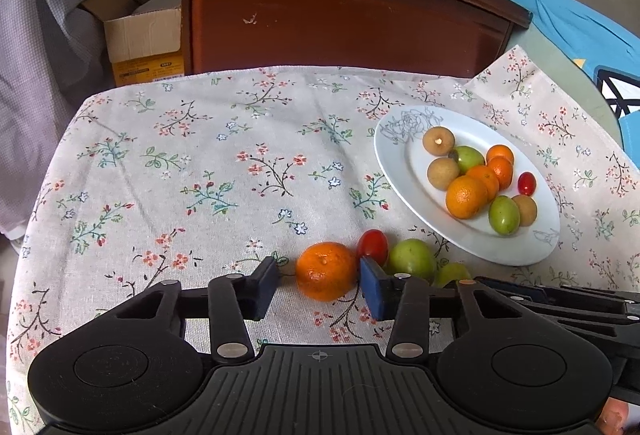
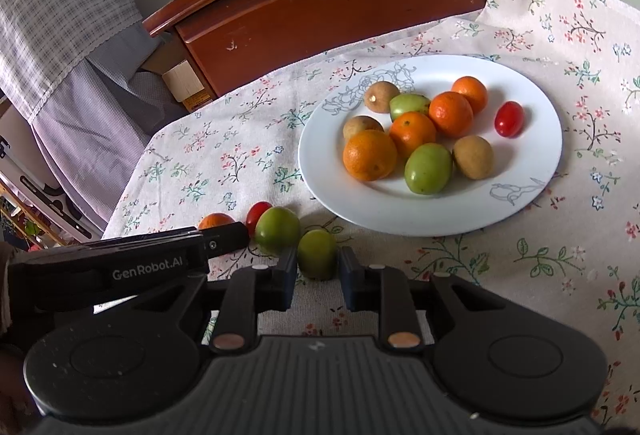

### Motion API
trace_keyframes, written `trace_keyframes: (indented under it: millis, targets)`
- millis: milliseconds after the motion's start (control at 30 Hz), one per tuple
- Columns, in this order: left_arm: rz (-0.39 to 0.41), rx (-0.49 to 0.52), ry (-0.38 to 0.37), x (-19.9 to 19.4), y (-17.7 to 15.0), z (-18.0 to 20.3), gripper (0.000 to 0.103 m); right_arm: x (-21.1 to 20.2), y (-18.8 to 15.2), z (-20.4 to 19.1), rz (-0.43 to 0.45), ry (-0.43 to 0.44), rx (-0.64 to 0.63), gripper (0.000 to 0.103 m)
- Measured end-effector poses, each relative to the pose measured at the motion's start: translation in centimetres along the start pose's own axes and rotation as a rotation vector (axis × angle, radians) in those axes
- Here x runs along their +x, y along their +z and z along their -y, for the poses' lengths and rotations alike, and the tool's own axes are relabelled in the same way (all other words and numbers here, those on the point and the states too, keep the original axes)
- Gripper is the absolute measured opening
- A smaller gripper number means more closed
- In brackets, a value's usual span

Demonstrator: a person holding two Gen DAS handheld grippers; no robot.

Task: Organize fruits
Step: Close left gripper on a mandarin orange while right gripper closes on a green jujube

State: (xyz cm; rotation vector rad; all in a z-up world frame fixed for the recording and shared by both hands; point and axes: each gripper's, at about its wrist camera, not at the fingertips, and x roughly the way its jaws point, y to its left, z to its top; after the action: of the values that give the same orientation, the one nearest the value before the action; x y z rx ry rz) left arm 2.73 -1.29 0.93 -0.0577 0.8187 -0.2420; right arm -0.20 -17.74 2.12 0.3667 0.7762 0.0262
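The left gripper [image 1: 320, 285] has its jaws half-closed around a dimpled orange [image 1: 326, 270], one pad apparently touching and the other just short, so it could roll into the glossy tomato [image 1: 373, 248] beside it. The right gripper [image 2: 318, 277] is clamped on a smooth green fruit [image 2: 317, 253]; too hard a squeeze might bruise it or pop it loose. Beyond, on the flowered cloth [image 2: 520, 255] covering the table, the glazed white plate [image 2: 532, 155] is crowded, so further fruit may knock others off
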Motion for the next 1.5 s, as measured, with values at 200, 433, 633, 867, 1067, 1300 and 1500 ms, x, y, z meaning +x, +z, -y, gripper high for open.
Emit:
trace_keyframes:
  millis: [200, 433, 633, 867, 1067, 1300, 1500]
  targets:
    - [0.000, 0.003, -0.008, -0.3, -0.1, 0.2, 0.030, -0.1, 0.0, -0.3, -0.001, -0.001, -0.016, 0.022]
    - [-0.001, 0.021, 0.009, -1.3, -0.1, 0.6, 0.030, -1.0, 0.0, -0.8, 0.008, 0.017, -0.036, 0.022]
    - [0.013, 0.046, 0.000, -2.4, 0.0, 1.3, 0.030, -2.4, 0.2, -0.8, 0.027, 0.023, -0.038, 0.022]
    - [0.028, 0.059, -0.008, -3.6, 0.1, 1.6, 0.030, -3.8, 0.2, -0.9, 0.047, 0.021, -0.045, 0.022]
    - [0.056, 0.055, -0.028, -5.3, 0.5, 1.7, 0.030, -5.5, 0.9, -0.9, 0.072, 0.031, -0.057, 0.022]
    - [0.115, 0.063, -0.072, -7.6, 1.8, 2.0, 0.030, -8.4, 3.0, 0.4, 0.130, 0.054, -0.030, 0.022]
    - [0.127, 0.111, -0.101, -7.9, 2.9, 2.9, 0.030, -10.0, 4.8, 1.9, 0.172, 0.047, -0.020, 0.022]
